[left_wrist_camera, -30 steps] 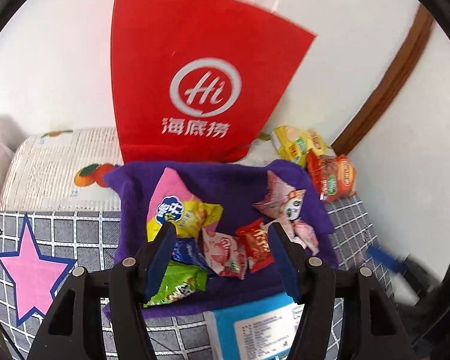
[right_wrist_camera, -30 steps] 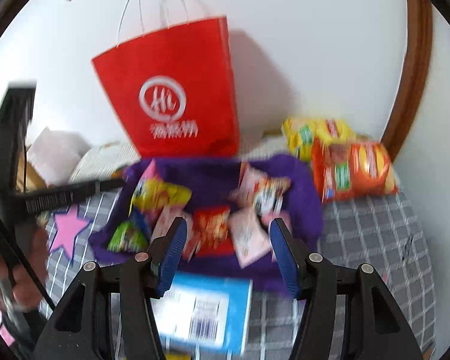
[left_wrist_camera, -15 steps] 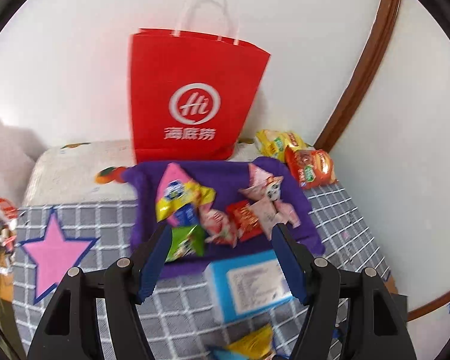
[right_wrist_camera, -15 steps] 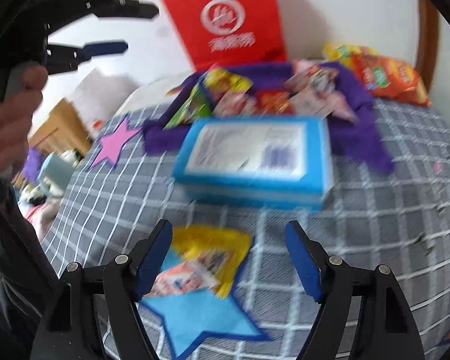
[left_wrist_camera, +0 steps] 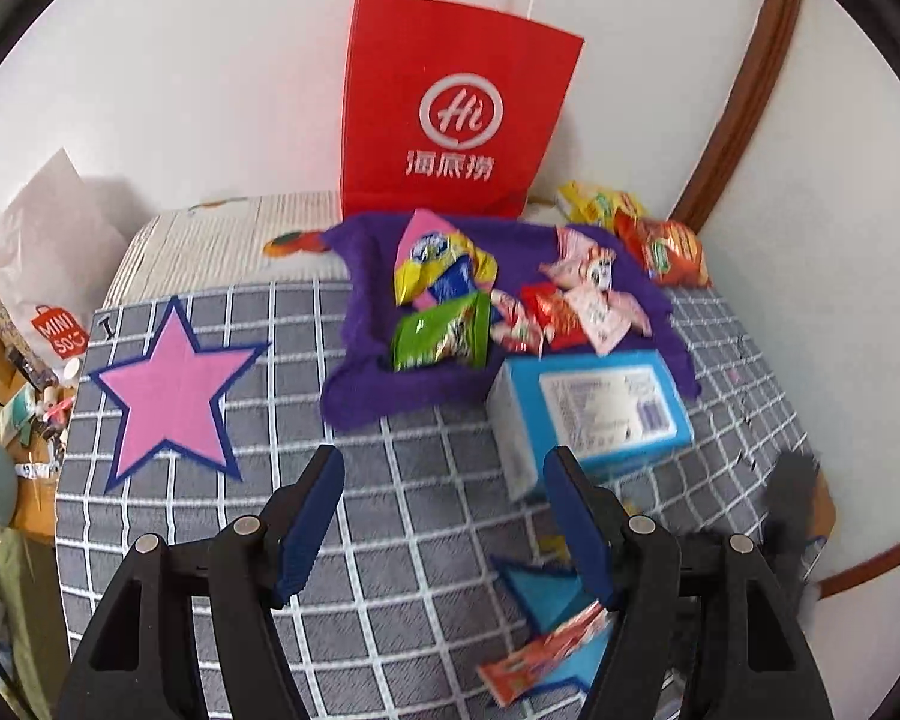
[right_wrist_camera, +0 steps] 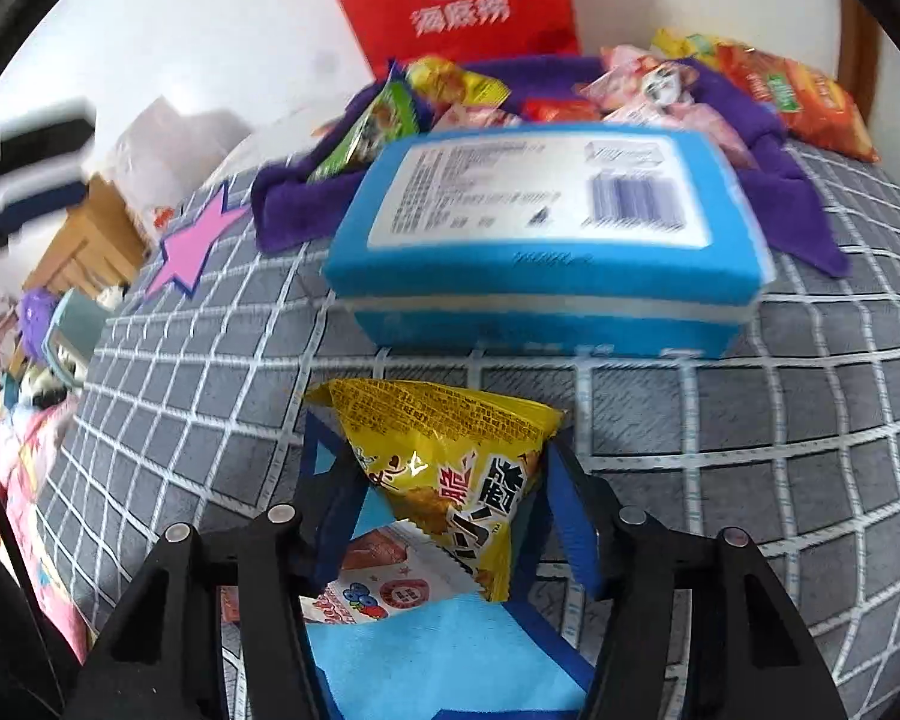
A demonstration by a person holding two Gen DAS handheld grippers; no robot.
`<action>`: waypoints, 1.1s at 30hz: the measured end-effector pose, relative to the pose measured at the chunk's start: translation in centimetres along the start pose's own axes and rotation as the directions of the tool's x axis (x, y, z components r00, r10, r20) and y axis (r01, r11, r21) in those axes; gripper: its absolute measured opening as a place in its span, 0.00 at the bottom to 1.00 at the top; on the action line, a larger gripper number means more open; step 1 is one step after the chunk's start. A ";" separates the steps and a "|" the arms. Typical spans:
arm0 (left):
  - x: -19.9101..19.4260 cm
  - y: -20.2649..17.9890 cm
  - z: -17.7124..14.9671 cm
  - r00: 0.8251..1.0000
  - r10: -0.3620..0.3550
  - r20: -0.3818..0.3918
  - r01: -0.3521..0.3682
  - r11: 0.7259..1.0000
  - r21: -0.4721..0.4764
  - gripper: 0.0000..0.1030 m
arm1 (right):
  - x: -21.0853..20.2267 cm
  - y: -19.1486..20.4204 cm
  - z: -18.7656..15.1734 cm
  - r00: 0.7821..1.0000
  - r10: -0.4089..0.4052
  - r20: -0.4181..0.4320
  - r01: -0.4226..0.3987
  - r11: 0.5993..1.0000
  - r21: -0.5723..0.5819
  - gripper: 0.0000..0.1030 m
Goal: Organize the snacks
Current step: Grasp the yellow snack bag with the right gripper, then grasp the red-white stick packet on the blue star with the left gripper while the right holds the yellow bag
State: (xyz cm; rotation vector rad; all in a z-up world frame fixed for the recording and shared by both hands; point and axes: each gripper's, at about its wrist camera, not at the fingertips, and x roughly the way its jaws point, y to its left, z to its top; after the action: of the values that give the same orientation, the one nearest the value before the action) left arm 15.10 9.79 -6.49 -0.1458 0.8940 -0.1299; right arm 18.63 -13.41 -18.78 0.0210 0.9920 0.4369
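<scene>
Several snack packets lie on a purple cloth (left_wrist_camera: 366, 384), among them a green one (left_wrist_camera: 441, 339) and a red one (left_wrist_camera: 555, 315). A blue box (left_wrist_camera: 594, 414) sits in front of it. My left gripper (left_wrist_camera: 443, 462) hangs open over the grey checked cloth with nothing between its fingers. In the right wrist view a yellow snack packet (right_wrist_camera: 444, 456) lies on a blue star (right_wrist_camera: 450, 660). My right gripper (right_wrist_camera: 450, 462) is closing, and both pads touch the packet's sides. A pink-and-white packet (right_wrist_camera: 378, 588) lies under it.
A red paper bag (left_wrist_camera: 456, 114) stands against the wall behind the purple cloth. Orange and yellow chip bags (left_wrist_camera: 666, 246) lie at the back right. A pink star (left_wrist_camera: 168, 384) marks the left of the checked cloth. Clutter sits past the table's left edge.
My left gripper has drawn back from the purple cloth to above the checked cloth. My right gripper has dropped to the blue star, widened, then closed around the yellow packet.
</scene>
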 end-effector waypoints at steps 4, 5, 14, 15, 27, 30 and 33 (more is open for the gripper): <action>0.9 -0.4 -1.4 0.999 -0.005 -0.034 0.005 1.000 0.005 0.65 | -2.9 -1.2 0.0 0.997 0.009 0.077 -0.012 0.999 0.037 0.56; 1.1 -0.7 -1.8 0.999 -0.008 -0.041 0.008 1.000 0.012 0.65 | -3.4 -1.5 0.1 0.996 0.000 0.092 -0.004 0.999 0.044 0.56; 3.7 -4.5 -5.9 0.992 -0.047 -0.121 0.061 0.991 0.116 0.65 | -6.6 -6.6 -2.2 0.981 -0.138 0.139 0.122 0.986 0.116 0.56; 3.9 -4.8 -6.3 0.991 -0.057 -0.125 0.072 0.990 0.124 0.65 | -6.6 -7.3 -2.7 0.981 -0.144 0.131 0.128 0.984 0.125 0.56; 6.3 -8.5 -11.9 0.974 -0.064 -0.215 0.131 0.940 0.315 0.65 | -4.6 -10.9 -5.5 0.980 -0.176 0.092 0.155 0.967 0.201 0.60; 7.3 -8.2 -12.6 0.975 -0.039 -0.220 0.104 0.951 0.292 0.63 | -4.5 -10.9 -5.6 0.977 -0.181 0.110 0.156 0.966 0.204 0.62; 7.1 -8.6 -12.8 0.984 -0.025 -0.178 0.083 0.943 0.323 0.63 | -4.5 -10.8 -5.6 0.975 -0.186 0.119 0.160 0.966 0.204 0.62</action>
State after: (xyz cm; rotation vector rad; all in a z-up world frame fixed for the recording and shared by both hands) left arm 9.00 -0.80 -18.31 0.1563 1.0277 -0.3456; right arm 15.71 -25.96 -20.62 0.1369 0.8892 0.1743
